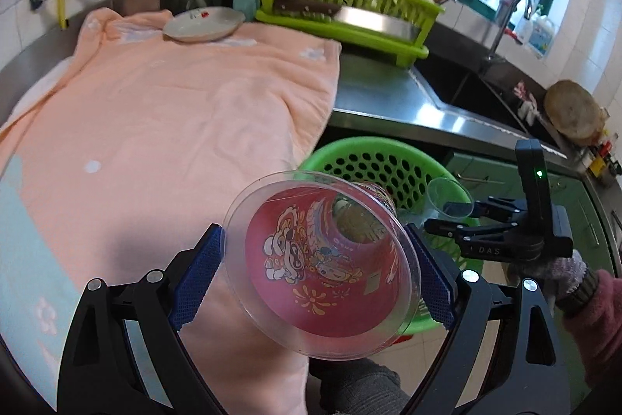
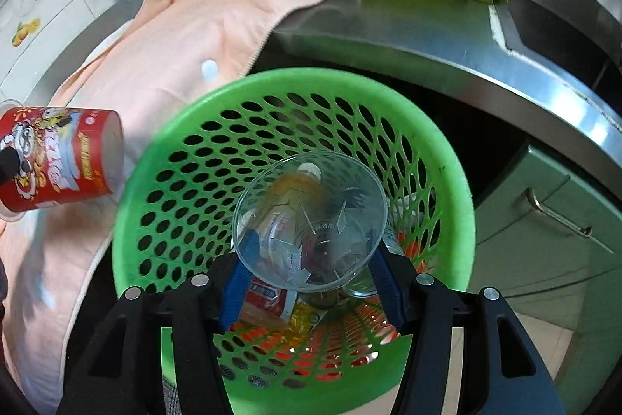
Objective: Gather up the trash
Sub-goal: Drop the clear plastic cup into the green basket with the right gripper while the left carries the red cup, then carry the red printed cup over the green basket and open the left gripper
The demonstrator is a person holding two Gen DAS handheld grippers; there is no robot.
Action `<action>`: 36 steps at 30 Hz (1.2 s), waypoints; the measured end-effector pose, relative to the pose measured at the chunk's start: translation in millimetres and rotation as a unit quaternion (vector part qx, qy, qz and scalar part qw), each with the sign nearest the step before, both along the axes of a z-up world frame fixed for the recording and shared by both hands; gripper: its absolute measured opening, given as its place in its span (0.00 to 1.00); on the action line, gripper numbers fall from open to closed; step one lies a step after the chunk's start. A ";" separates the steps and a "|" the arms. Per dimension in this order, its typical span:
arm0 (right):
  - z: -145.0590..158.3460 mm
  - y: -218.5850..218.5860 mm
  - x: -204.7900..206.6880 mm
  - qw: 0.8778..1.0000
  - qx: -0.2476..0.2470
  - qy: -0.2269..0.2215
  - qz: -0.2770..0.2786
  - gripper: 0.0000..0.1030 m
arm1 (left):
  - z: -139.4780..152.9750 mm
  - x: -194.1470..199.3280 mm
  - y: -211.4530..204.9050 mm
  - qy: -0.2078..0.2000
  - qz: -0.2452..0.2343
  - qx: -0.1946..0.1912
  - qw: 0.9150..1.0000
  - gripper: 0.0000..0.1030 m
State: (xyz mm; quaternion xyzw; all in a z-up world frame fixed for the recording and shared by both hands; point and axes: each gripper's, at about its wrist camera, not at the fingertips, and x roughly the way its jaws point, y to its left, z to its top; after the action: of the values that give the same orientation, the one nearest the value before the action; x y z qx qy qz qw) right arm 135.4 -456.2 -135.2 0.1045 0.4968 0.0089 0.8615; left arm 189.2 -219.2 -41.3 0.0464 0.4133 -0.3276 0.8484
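Honestly, I can hardly make out the trash low in the green basket (image 2: 439,150), blurred behind the clear plastic cup (image 2: 311,220) that my right gripper (image 2: 311,282) clamps above it, mouth toward my camera, long axis along the fingers. My left gripper (image 1: 318,275) squeezes the red snack cup (image 1: 322,267) by its sides, lying tilted over the peach towel (image 1: 175,111), lidded end toward me, far end aimed at the basket just right; its base is cut off from view.
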 end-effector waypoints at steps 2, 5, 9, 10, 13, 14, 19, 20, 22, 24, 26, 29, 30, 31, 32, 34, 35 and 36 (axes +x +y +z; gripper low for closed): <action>-3.1 -2.3 1.8 1.000 0.005 0.003 -0.001 0.53 | -6.6 3.4 -10.5 0.002 0.002 0.013 1.000 0.86; -6.1 -3.7 5.5 1.000 0.011 0.004 0.000 0.54 | -15.9 10.3 -25.9 0.008 0.003 0.031 0.999 0.86; -6.4 -5.8 5.8 1.000 0.018 0.002 -0.003 0.61 | -24.3 11.8 -41.6 0.005 0.001 0.053 0.999 0.86; -6.1 -6.2 5.3 1.000 0.018 0.001 -0.004 0.61 | -26.4 12.2 -45.6 0.003 0.003 0.060 0.998 0.86; -4.3 -7.3 2.9 1.000 0.023 -0.003 -0.003 0.61 | -32.3 13.1 -53.7 0.000 0.005 0.071 0.997 0.86; -2.9 -7.4 1.3 1.000 0.023 -0.005 -0.003 0.62 | -35.0 13.8 -56.2 0.001 0.008 0.074 0.997 0.86; 6.6 -6.4 -7.9 1.000 0.024 -0.019 -0.003 0.67 | -45.3 12.4 -62.9 -0.005 0.017 0.091 0.996 0.87; 8.5 -6.2 -9.8 0.999 0.024 -0.022 -0.002 0.67 | -46.8 11.5 -63.2 -0.006 0.019 0.095 0.995 0.87; 11.2 -6.1 -13.2 0.999 0.025 -0.026 -0.005 0.69 | -50.1 9.6 -64.0 -0.006 0.021 0.100 0.995 0.88; 13.9 -6.1 -16.8 0.999 0.029 -0.031 -0.008 0.72 | -51.2 8.0 -65.5 -0.008 0.020 0.103 0.994 0.88; 15.5 -6.3 -20.4 0.999 0.032 -0.031 -0.015 0.73 | -51.9 6.0 -67.2 -0.009 0.017 0.106 0.994 0.89; 18.7 -5.7 -25.7 0.999 0.034 -0.036 -0.022 0.76 | -51.4 4.5 -67.2 -0.008 0.016 0.103 0.994 0.89; 21.0 -4.5 -28.3 0.998 0.028 -0.041 -0.024 0.76 | -51.1 3.9 -67.0 -0.006 0.016 0.102 0.995 0.89; 22.6 -3.6 -30.2 0.998 0.023 -0.044 -0.026 0.76 | -50.7 3.5 -66.5 -0.007 0.016 0.101 0.995 0.89; 24.4 -3.0 -32.3 0.998 0.020 -0.046 -0.028 0.76 | -50.6 3.1 -66.2 -0.006 0.017 0.101 0.995 0.89; 28.1 -2.4 -36.0 0.998 0.023 -0.052 -0.030 0.76 | -49.4 1.7 -64.5 -0.006 0.018 0.098 0.995 0.89; 30.2 -1.8 -37.7 0.998 0.022 -0.053 -0.032 0.76 | -49.0 1.2 -63.4 -0.006 0.018 0.096 0.995 0.88; 32.4 -1.1 -39.5 0.998 0.022 -0.056 -0.032 0.76 | -47.8 0.5 -62.0 -0.005 0.017 0.091 0.996 0.88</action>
State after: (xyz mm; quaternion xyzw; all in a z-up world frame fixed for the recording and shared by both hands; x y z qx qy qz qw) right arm 95.9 -457.4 -102.8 0.1388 0.4438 -0.0018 0.8853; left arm 189.8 -281.2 -89.0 0.1186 0.4378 -0.2739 0.8481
